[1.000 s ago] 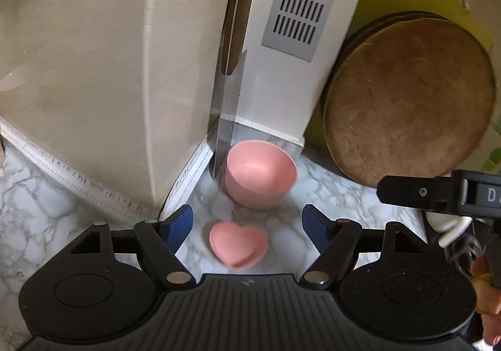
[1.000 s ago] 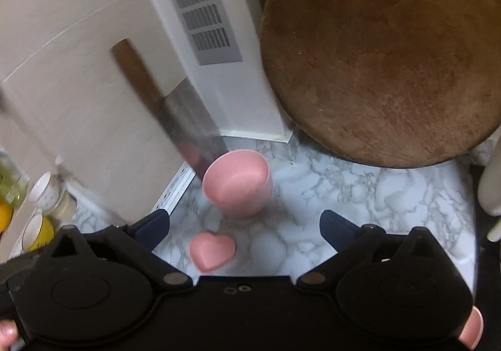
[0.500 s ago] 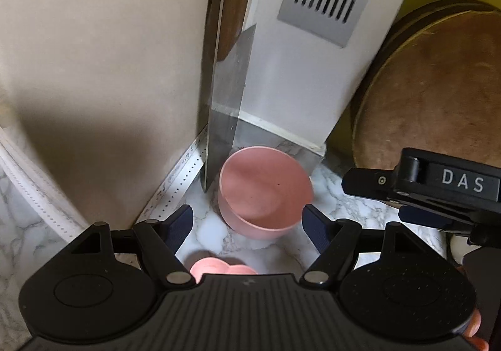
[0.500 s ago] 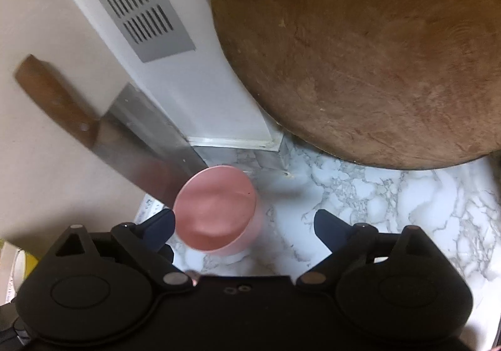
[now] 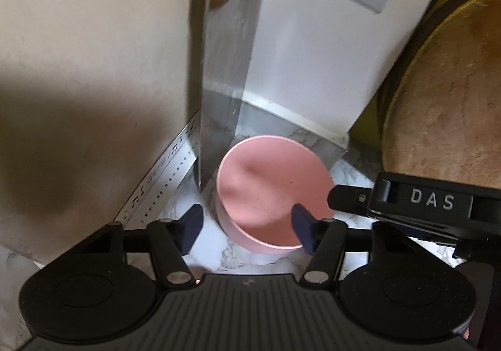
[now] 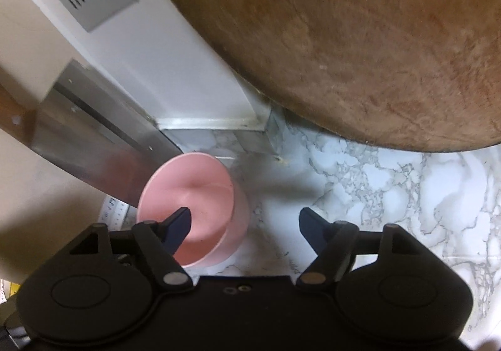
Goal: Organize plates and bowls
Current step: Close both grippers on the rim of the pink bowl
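Cleaver: leaning upright in the wall corner, just left of the pink bowl.
Pink bowl: on the marble counter.
Left gripper: jaws wide apart over the bowl's near rim, gripping nothing.
Right gripper: spread wide, empty, left finger above the bowl.
Round wooden board: right of the bowl, leaning.

Cleaver leans beside round wooden board.
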Demonstrator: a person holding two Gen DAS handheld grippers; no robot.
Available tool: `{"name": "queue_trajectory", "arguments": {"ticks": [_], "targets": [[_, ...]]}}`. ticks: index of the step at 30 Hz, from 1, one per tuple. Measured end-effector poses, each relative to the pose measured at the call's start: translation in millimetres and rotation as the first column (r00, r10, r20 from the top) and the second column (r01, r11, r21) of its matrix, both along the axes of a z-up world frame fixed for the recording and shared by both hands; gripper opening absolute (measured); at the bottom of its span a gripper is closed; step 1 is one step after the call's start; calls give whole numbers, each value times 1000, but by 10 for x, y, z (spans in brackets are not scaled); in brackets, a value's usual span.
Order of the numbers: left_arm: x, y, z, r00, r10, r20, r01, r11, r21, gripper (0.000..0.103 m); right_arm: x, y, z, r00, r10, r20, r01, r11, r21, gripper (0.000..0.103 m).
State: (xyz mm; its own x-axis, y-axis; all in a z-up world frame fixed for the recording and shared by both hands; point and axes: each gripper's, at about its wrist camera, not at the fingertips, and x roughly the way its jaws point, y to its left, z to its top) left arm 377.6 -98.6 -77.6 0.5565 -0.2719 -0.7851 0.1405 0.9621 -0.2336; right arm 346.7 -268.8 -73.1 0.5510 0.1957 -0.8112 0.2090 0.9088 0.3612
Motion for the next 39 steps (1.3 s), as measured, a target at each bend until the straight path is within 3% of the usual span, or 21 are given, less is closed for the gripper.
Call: {"name": "queue_trajectory", "arguments": {"ticks": [4,7,15,19,21,23,28,39], "targets": [[73,14,-63,1000,9,-9,-9,1000,0,44,41,-6,-47,1000,9,5,-9,1000,-3,68],[114,8,-83,1000,9,-9,-9,1000,7,41,69,-11,-71,1000,24,4,-24,1000,-4,57],[188,1,-133,1000,20,-11,-20,1000,20,31,99,48,-135,998,58,-4,-59,998,-39,42],[214,-4,-159,1000,10,-13,-10,999,34,21,98,94,-150,997,75,-1,-75,996,-44,34],[219,12,-163,1000,8,-9,-8,999,40,15,96,114,-144,997,82,4,-81,996,-46,28],[203,55,-130,1000,10,-10,-10,999,36,12,89,139,-129,996,92,9,-91,995,-43,15],[160,35,-71,1000,-9,7,8,999,46,10,40,239,-67,994,104,19,-102,990,-100,14],[4,-4,53,1000,-24,19,23,999,46,10,-213,285,195,994,100,52,-92,987,-133,14]]}}
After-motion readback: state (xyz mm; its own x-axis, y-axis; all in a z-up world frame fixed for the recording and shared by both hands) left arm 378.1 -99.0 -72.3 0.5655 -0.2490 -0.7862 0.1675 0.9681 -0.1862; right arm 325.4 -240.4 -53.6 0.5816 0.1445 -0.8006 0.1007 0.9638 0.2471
